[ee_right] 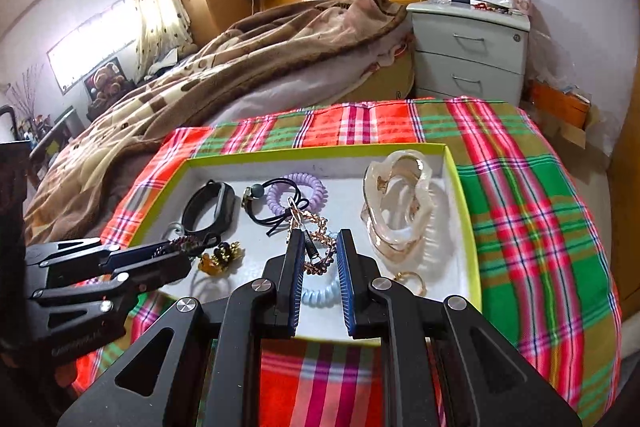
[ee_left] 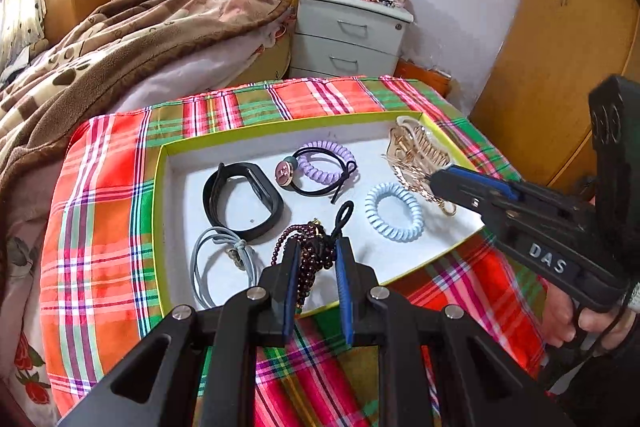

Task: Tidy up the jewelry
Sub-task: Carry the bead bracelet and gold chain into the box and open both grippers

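A shallow white tray with a lime-green rim (ee_left: 160,187) (ee_right: 460,187) lies on a plaid cloth and holds jewelry. My left gripper (ee_left: 318,251) closes on a dark red bead bracelet (ee_left: 308,259), also seen in the right wrist view (ee_right: 180,245). My right gripper (ee_right: 320,247) closes on a rose-gold chain (ee_right: 316,227). Its tip (ee_left: 434,181) is at the chain beside a clear claw clip (ee_left: 416,143) (ee_right: 400,203). In the tray lie a black band (ee_left: 240,199), a purple coil tie (ee_left: 324,163), a blue coil tie (ee_left: 394,213) and a grey hair tie (ee_left: 220,259).
A bed with a brown blanket (ee_left: 140,35) runs along the left. A grey nightstand (ee_left: 348,39) stands behind the table. Wooden wardrobes (ee_left: 560,47) fill the right. An amber flower clip (ee_right: 222,257) and a gold ring (ee_right: 412,281) lie in the tray.
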